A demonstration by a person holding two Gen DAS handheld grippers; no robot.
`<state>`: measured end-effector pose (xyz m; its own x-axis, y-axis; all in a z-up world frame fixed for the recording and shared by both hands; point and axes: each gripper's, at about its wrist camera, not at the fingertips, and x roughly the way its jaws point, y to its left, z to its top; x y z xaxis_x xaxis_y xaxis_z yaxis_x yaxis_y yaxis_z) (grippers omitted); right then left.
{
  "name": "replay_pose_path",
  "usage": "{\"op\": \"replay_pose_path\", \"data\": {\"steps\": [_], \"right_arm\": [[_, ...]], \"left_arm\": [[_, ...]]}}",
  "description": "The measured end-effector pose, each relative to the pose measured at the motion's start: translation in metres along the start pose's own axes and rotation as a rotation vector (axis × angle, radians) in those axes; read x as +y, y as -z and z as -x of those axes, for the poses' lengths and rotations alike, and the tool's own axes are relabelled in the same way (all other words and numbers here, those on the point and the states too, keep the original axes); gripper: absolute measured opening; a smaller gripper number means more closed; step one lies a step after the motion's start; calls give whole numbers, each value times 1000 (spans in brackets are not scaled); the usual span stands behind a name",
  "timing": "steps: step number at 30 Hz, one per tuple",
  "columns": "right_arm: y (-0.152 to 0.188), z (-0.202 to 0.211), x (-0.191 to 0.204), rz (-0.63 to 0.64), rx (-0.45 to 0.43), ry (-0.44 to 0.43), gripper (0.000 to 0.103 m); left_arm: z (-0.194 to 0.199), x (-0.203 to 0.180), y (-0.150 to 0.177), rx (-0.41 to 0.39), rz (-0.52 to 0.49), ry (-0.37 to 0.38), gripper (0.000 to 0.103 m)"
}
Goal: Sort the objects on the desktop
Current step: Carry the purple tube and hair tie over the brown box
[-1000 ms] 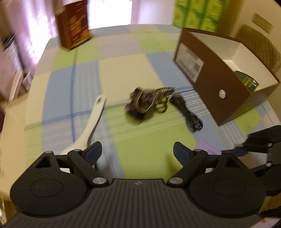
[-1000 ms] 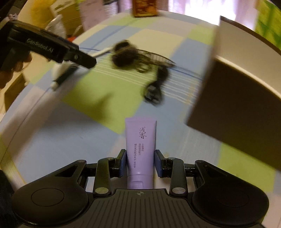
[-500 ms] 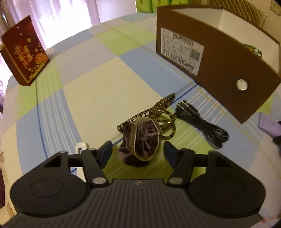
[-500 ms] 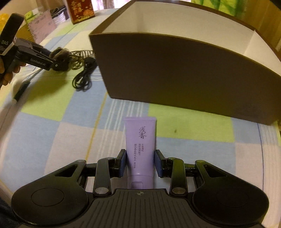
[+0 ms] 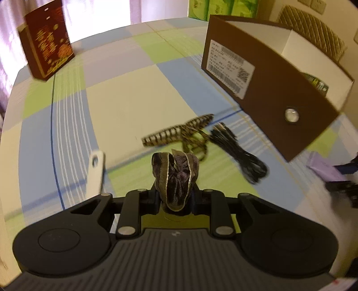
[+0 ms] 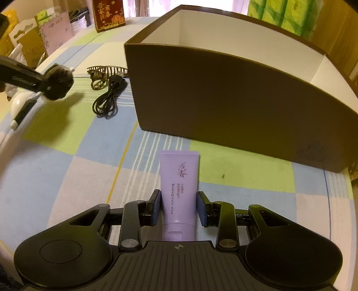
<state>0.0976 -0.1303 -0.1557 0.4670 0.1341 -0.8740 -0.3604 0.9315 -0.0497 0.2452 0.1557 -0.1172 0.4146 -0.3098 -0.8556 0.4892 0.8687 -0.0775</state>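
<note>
My left gripper (image 5: 175, 197) is shut on a dark velvet scrunchie (image 5: 175, 176) and holds it above the checked tablecloth. In the right wrist view the scrunchie (image 6: 58, 82) hangs in the air at the left. My right gripper (image 6: 178, 207) is shut on a purple tube (image 6: 179, 190), held just above the cloth in front of the brown box (image 6: 235, 98). The tube (image 5: 324, 166) also shows at the right edge of the left wrist view. A striped hair claw (image 5: 181, 133) and a coiled black cable (image 5: 243, 154) lie on the cloth by the box (image 5: 275, 96).
A white spoon-like handle (image 5: 95, 173) lies left of my left gripper. A dark red carton (image 5: 47, 40) stands at the far left. A green item (image 5: 317, 82) lies inside the box. Green packs (image 6: 284, 15) stand behind the box. A marker (image 6: 21, 115) lies at the left.
My left gripper has closed on the scrunchie and lifted it off the cloth. My right gripper swung from the table's middle to face the box's long side, still holding the tube.
</note>
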Motion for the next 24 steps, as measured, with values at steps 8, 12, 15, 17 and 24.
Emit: {"op": "replay_pose_path", "data": {"steps": [8, 12, 15, 17, 24], "right_arm": [[4, 9, 1, 1, 5, -73, 30], [5, 23, -6, -14, -9, -117, 31], [4, 36, -14, -39, -29, -153, 31], [4, 45, -20, -45, -44, -167, 31], [3, 75, -41, -63, -93, -212, 31]], "left_arm": [[29, -55, 27, 19, 13, 59, 20], [39, -81, 30, 13, 0, 73, 20], [46, -96, 30, 6, 15, 113, 20], [50, -108, 27, -5, 16, 124, 20], [63, -148, 9, -54, -26, 116, 20]]}}
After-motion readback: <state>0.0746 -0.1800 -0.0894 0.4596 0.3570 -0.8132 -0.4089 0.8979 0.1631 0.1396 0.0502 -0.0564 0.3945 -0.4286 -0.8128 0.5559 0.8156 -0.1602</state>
